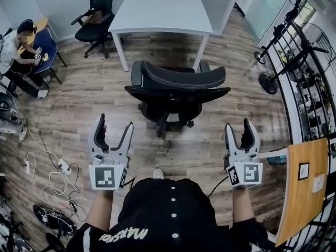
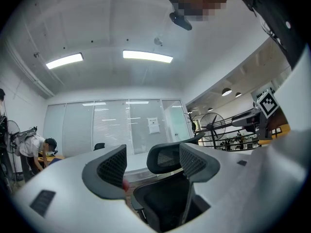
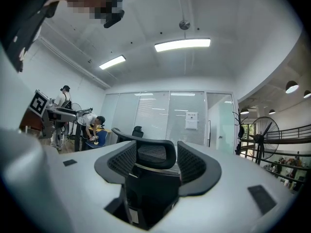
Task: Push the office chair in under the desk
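A black office chair (image 1: 176, 91) stands on the wood floor with its curved backrest towards me, just in front of the white desk (image 1: 160, 12). The seat is outside the desk. My left gripper (image 1: 115, 124) is held level, short of the chair's back and to its left, jaws open and empty. On the other side, my right gripper (image 1: 239, 125) is also open and empty, short of the backrest. The left gripper view frames the chair (image 2: 165, 198) between the open jaws of that gripper (image 2: 151, 171). In the right gripper view, the chair (image 3: 150, 188) shows beyond the gripper (image 3: 155, 169).
A second black chair (image 1: 97, 20) stands at the back left of the desk. A person (image 1: 16, 51) sits at the far left. Cables and a power strip (image 1: 63, 167) lie on the floor at left. A fan (image 1: 269, 82), a railing and a wooden board (image 1: 304, 182) line the right side.
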Motion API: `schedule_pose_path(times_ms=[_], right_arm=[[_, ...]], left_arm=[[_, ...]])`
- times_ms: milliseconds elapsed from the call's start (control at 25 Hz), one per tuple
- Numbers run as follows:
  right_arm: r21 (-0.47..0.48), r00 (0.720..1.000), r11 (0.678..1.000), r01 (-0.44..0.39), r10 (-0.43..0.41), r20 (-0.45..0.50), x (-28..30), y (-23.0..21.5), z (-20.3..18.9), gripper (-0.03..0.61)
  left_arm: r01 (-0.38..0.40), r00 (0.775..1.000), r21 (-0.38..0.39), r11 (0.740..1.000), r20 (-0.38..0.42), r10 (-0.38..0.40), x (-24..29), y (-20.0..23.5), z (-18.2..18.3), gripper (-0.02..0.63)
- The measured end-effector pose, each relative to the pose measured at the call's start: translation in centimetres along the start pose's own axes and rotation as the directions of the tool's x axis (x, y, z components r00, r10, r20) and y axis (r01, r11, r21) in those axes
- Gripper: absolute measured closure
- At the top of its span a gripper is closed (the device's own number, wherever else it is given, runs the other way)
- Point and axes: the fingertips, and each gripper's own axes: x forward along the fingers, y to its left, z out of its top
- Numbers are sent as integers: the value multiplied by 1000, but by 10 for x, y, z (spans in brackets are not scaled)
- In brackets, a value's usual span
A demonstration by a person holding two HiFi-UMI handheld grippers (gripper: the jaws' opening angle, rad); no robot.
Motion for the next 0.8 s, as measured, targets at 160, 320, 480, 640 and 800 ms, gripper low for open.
schedule_pose_path(times_ms=[160,320,480,640,800], right_arm=[[-35,1000,999,-9,9,-15,5,8,-1,316],[-55,999,998,-23,21,-44,11,6,-4,316],[-64,997,997,-33,29,-74,20,-6,-14,316],[-70,995,997,-43,37,-89,41,-16,-22,313],[-97,990,991,-88,76,-119,64,-23,-29,311]], left_arm=[[22,1000,15,1000,-6,-21,5,6,-3,259],[37,999,28,999,-28,-36,15,9,-10,259],[52,997,34,998,-54,-50,31,2,-19,259],[55,995,20,998,-88,-53,49,-1,-27,259],[65,992,23,998,-112,-62,70,-6,-31,259]])
